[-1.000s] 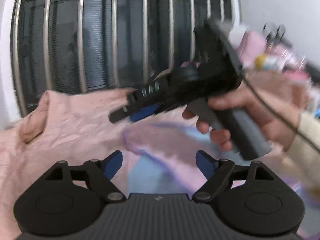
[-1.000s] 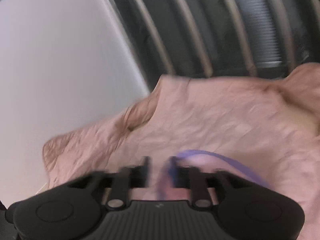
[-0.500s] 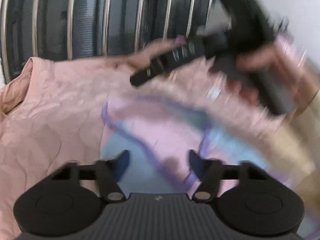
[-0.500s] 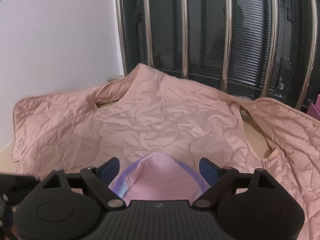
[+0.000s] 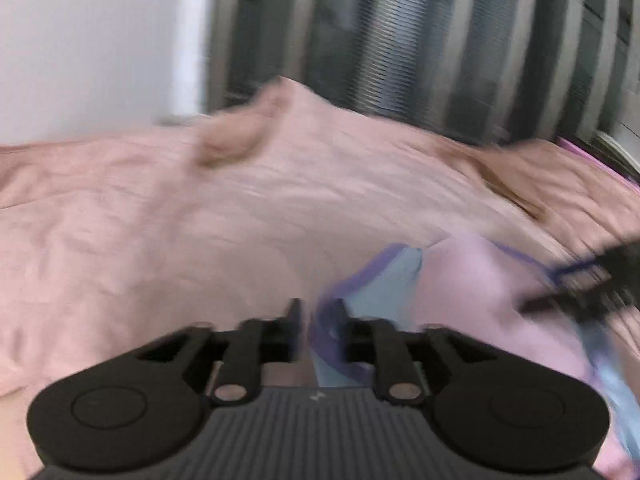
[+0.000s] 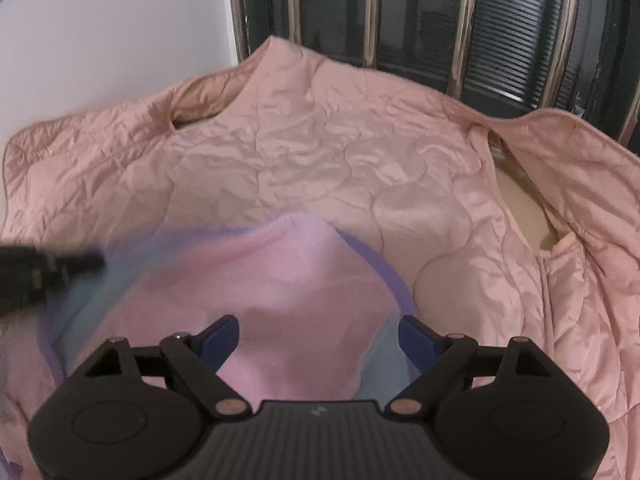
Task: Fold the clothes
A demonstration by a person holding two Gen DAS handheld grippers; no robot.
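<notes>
**Left tool closing on purple hem, right tool spread wide**

Changes vs earlier frames:
- Left tool [image 5: 318, 322]: a second ago its jaws stood wide over the cloth; now they are narrow and closing, with the purple-trimmed edge of the small pink garment [image 5: 472, 280] between them. Left view is motion-blurred, so I can't tell whether the pads already press on the fabric.
- Right tool [image 6: 319, 338]: a second ago its jaws were near together at the purple trim; now they stand spread wide, same as half a second ago. The pink garment [image 6: 304, 296] lies below and between the blue pads [image 6: 416, 338], and neither pad visibly presses on it.
- The right tool, earlier high in the left view in a person's hand, now shows only as a dark blur at that view's right edge [image 5: 592, 288], low over the garment. The left tool shows as a dark blur at the left edge of the right view [image 6: 44, 272].

Where things are:
- Small pink garment, light blue underside and purple binding, lies on top of the quilted pink jacket [image 6: 320, 152], near its closer edge.
- Jacket is spread flat, sleeves out, in front of a window with metal bars [image 6: 464, 28] and next to a white wall [image 6: 112, 32].

Writing: only a small pale logo mark on each tool body, not readable. No other labels visible.
</notes>
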